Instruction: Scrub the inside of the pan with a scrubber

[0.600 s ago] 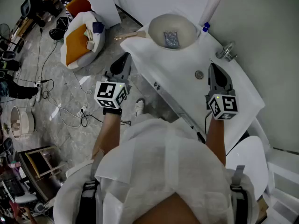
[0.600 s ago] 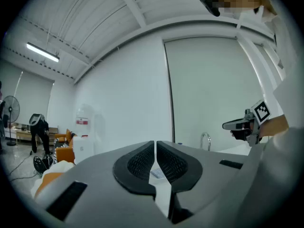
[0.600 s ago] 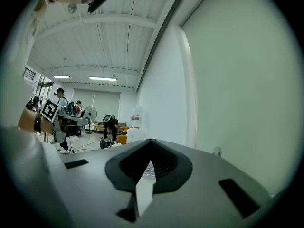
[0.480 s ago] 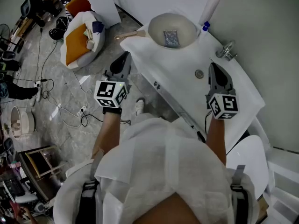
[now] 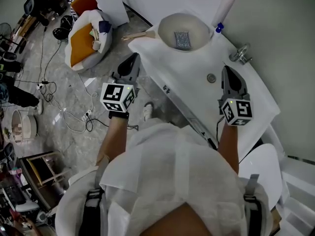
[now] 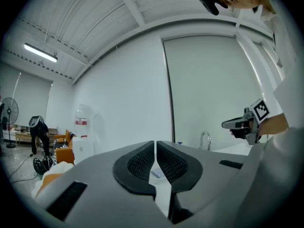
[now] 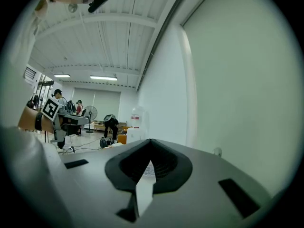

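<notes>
Blocking their own views of the pan (image 5: 170, 26) and scrubber (image 5: 182, 40) lying ahead, the left gripper (image 5: 133, 59) and right gripper (image 5: 227, 72) have jaws closed on nothing.

The pan (image 5: 168, 24) is cream, the scrubber (image 5: 182, 39) grey and crosshatched, the counter (image 5: 193, 82) white, the cushion (image 5: 80, 51) orange.

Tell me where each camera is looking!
Head view: on the head, looking down at pan, scrubber, arms, left gripper, right gripper.
Left gripper view: rides that gripper, faces the wall; shut jaws show.
Right gripper view: rides that gripper, faces the room; shut jaws show.
Shared: head and left gripper views show the faucet.
</notes>
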Demonstrator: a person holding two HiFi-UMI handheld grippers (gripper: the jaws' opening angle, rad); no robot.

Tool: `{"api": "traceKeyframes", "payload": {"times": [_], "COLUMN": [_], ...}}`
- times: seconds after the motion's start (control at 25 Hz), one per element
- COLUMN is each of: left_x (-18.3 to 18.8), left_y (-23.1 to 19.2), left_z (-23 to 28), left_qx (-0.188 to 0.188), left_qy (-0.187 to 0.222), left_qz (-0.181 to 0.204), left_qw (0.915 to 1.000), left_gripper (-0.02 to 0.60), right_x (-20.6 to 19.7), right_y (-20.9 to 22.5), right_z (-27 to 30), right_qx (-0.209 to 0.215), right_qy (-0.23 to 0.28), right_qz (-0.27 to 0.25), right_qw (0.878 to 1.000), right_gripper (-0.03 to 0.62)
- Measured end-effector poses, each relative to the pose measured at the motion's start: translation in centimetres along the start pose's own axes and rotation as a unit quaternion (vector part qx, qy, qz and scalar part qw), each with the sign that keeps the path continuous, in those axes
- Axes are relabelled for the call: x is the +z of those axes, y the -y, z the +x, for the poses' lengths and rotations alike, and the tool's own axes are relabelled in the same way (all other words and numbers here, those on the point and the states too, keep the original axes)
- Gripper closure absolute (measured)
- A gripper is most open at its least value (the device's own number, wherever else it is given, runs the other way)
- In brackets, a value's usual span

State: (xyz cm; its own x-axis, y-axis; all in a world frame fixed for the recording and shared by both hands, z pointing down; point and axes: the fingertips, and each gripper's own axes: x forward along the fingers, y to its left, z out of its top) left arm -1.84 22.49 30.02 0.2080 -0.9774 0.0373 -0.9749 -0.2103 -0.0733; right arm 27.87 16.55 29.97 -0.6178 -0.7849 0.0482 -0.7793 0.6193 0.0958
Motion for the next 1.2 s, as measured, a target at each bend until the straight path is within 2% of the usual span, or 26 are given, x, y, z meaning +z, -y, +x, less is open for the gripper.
{"api": "traceKeyframes", "payload": {"times": [0.28, 0.52, 0.84, 1.2], "left_x": [-0.5, -0.5, -0.9, -1.0], "left_y": [-0.4, -1.7, -7.0, -13.3], "left_z": [0.1, 1.0, 4.0, 9.2], "left_qx": [-0.006, -0.016, -0.042, -0.101], "left_qy": [-0.006, -0.006, -0.011, -0.006], "left_qz": [0.001, -0.003, -0.011, -0.013], "left_qw": [1.0000, 0.9998, 0.9990, 0.9948], "left_gripper": [0.554, 0.554, 0.554, 0.554], "right_x": [-0.2, -0.4, -0.2, 0.2], "right_y": [-0.8, -1.7, -3.4, -5.3], "right_z": [0.5, 2.4, 7.4, 13.8], "right_qx": [0.008, 0.002, -0.025, -0.076], "right_qy": [0.010, -0.005, -0.011, -0.015], "right_qz": [0.023, 0.013, 0.021, 0.028], "right_qw": [1.000, 1.000, 0.999, 0.997], "right_gripper": [0.586, 0.586, 0.585, 0.583]}}
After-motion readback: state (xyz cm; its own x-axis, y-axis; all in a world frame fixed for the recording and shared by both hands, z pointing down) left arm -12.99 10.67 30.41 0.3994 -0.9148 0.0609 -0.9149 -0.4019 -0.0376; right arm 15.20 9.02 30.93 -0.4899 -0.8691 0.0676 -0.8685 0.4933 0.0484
